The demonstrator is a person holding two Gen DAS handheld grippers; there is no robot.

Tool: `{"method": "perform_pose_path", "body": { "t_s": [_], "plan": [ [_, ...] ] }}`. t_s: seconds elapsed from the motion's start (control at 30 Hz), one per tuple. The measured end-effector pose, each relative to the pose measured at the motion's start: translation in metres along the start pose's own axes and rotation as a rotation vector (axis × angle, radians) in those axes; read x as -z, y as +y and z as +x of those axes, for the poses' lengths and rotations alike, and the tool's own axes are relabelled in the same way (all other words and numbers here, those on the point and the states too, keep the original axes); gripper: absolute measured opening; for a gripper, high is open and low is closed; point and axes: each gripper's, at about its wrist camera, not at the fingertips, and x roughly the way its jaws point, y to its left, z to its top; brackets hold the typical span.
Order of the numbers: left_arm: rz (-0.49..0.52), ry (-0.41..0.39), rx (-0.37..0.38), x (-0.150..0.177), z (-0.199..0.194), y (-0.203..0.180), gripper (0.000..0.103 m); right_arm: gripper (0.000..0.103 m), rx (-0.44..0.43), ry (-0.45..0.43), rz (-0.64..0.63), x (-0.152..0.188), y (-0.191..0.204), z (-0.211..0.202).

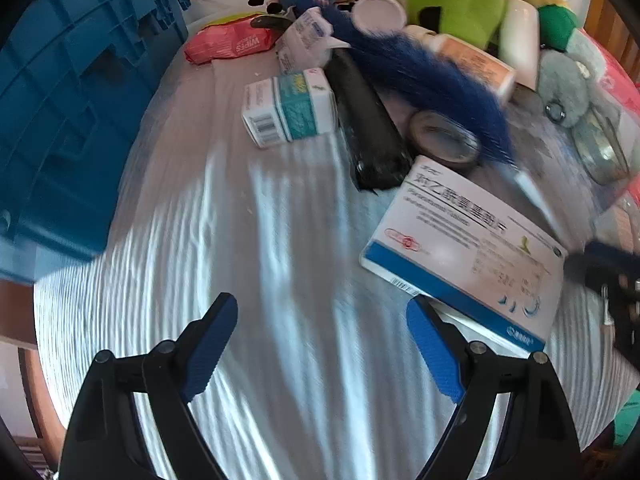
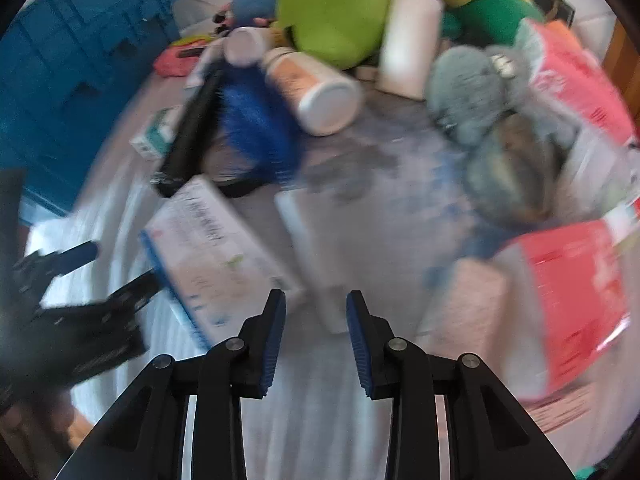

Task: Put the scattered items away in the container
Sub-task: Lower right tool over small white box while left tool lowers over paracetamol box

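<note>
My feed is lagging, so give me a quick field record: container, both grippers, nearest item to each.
container: blue crate, left of the clutter, on the striped cloth
left gripper: open, nothing between the fingers
nearest to left: white and blue medicine box, by its right finger
right gripper: fingers partly closed, nothing gripped
nearest to right: white stick-like item, blurred, lying ahead of the gap
</note>
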Motion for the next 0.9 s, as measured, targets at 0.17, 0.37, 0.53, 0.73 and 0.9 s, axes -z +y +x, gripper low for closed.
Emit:
{"method": "perform_pose_path", "body": {
  "t_s": [0.17, 0.37, 0.53, 0.73, 0.9],
  "plan": [
    [0.02, -0.013, -0.023, -0.009, -0.003, 0.033, 0.087, 0.038, -0.064, 0.022, 0.036, 0.006, 0.032, 0.005],
    [0.051, -0.047, -0.078, -0.01, -0.012, 0.056, 0.087, 0.036, -0.321, 0.058, 0.133, 0.02, 0.059, 0.009],
    [0.004, -0.11, 0.011, -0.004, -0.05, 0.059, 0.088, 0.036, -0.127, -0.016, 0.191, 0.029, 0.047, -0.008],
    [-0.016, -0.036, 0.101, 0.0, -0.044, 0.005, 0.088, 0.038, 0.15, -0.113, 0.243, 0.026, -0.005, -0.043],
    [-0.104, 0.052, 0.118, 0.013, -0.024, -0.015, 0.088, 0.039, 0.182, -0.075, 0.258, 0.03, -0.039, -0.046]
  ]
}}
